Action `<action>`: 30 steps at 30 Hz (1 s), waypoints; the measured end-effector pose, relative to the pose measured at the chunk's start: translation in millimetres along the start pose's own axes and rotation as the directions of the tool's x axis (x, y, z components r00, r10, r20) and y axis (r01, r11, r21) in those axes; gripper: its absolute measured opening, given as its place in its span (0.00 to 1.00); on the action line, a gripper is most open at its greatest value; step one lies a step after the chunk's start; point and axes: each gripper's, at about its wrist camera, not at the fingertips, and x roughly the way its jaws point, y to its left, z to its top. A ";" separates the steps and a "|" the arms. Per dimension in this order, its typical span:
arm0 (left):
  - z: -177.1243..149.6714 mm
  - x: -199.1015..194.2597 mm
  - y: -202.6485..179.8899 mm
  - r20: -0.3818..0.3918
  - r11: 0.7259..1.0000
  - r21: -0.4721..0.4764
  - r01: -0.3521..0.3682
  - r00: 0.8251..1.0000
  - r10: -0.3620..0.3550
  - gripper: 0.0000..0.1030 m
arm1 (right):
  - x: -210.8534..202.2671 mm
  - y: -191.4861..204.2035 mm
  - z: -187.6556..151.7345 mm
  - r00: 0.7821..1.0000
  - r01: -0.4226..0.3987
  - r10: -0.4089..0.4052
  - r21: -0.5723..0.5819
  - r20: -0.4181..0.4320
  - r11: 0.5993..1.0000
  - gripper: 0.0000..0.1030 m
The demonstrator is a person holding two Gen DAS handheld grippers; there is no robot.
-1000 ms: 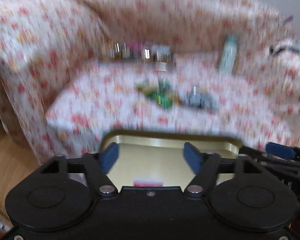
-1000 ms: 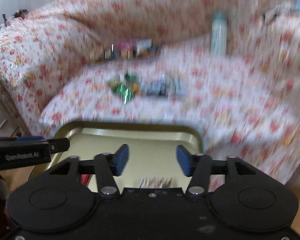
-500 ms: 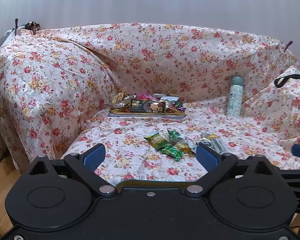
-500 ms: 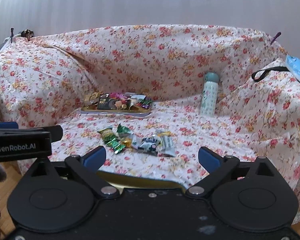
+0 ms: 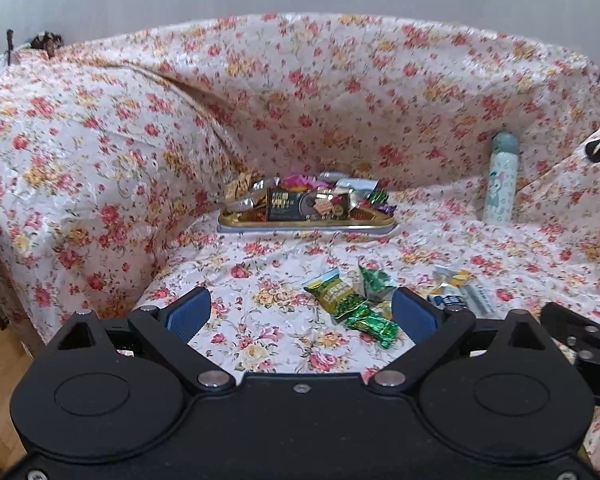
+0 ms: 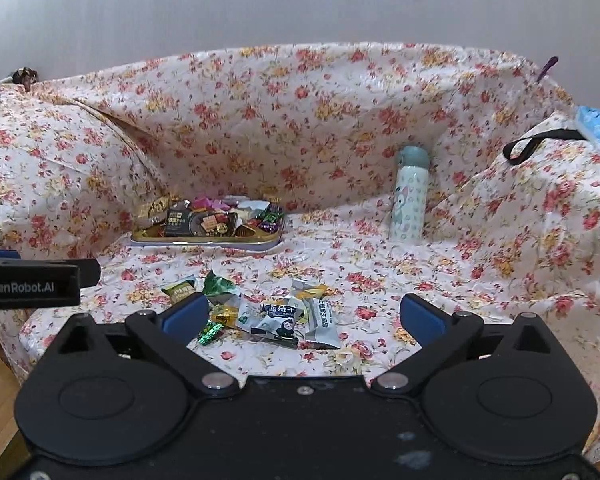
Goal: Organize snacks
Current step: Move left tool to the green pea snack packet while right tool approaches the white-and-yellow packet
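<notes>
A gold tray (image 5: 306, 227) heaped with snack packets sits at the back of the sofa seat; it also shows in the right wrist view (image 6: 204, 240). Several loose packets lie nearer on the seat: green ones (image 5: 340, 294) and white ones (image 6: 278, 314). My left gripper (image 5: 302, 312) is open and empty, just short of the green packets. My right gripper (image 6: 302, 314) is open and empty, in front of the white packets. The left gripper's body (image 6: 28, 284) shows at the left of the right wrist view.
The sofa is draped in a floral cover (image 5: 340, 92). A pale green bottle (image 6: 409, 196) stands upright at the back right of the seat. A black strap (image 6: 536, 146) and a blue item (image 6: 598, 132) lie on the right armrest. Wood floor (image 5: 0, 364) lies at lower left.
Both grippers rose from over an empty gold tray and moved toward the sofa seat. Both sets of jaws opened wider. The loose packets now lie close in front of the fingers.
</notes>
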 end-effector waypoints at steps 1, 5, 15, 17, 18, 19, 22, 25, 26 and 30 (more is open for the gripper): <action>0.8 6.5 0.7 -0.012 1.000 -0.001 0.001 1.000 -0.001 0.94 | 5.5 -0.8 1.7 1.000 0.001 -0.001 0.001 -0.013 1.000 1.00; 3.1 35.5 0.3 -0.072 1.000 0.002 0.014 0.997 -0.013 0.94 | 28.0 -4.5 6.9 0.996 -0.017 0.019 0.028 -0.087 0.999 1.00; 0.3 107.5 -14.8 -0.205 0.995 0.076 0.063 0.978 -0.046 0.85 | 81.8 -8.0 8.8 0.981 -0.007 0.013 0.033 -0.193 0.999 0.97; 0.4 120.7 -16.3 -0.225 0.995 0.080 0.068 0.973 -0.049 0.82 | 93.3 -9.1 8.9 0.977 0.002 0.007 0.039 -0.212 0.999 0.97; 1.0 127.6 -16.7 -0.236 0.994 0.080 0.073 0.970 -0.052 0.80 | 97.3 -8.8 9.0 0.975 0.004 0.005 0.040 -0.222 0.999 0.94; 1.4 133.3 -16.7 -0.247 0.994 0.080 0.076 0.968 -0.054 0.80 | 103.5 -9.2 9.3 0.972 0.006 0.004 0.041 -0.235 0.999 0.93; 2.8 151.3 -15.9 -0.268 0.994 0.073 0.082 0.962 -0.059 0.79 | 121.0 -11.8 9.3 0.962 0.013 0.003 0.059 -0.272 0.998 0.83; 3.3 168.1 -14.5 -0.290 0.994 0.073 0.083 0.955 -0.059 0.69 | 137.5 -17.0 9.5 0.950 0.019 0.011 0.093 -0.312 0.996 0.76; 3.0 173.3 -13.8 -0.300 0.994 0.076 0.083 0.952 -0.056 0.69 | 142.8 -18.5 9.7 0.945 0.019 0.016 0.104 -0.325 0.994 0.73; -0.5 186.1 -6.9 -0.325 0.992 0.073 0.107 0.942 -0.077 0.72 | 163.6 -22.5 11.7 0.933 0.027 0.021 0.126 -0.360 0.992 0.71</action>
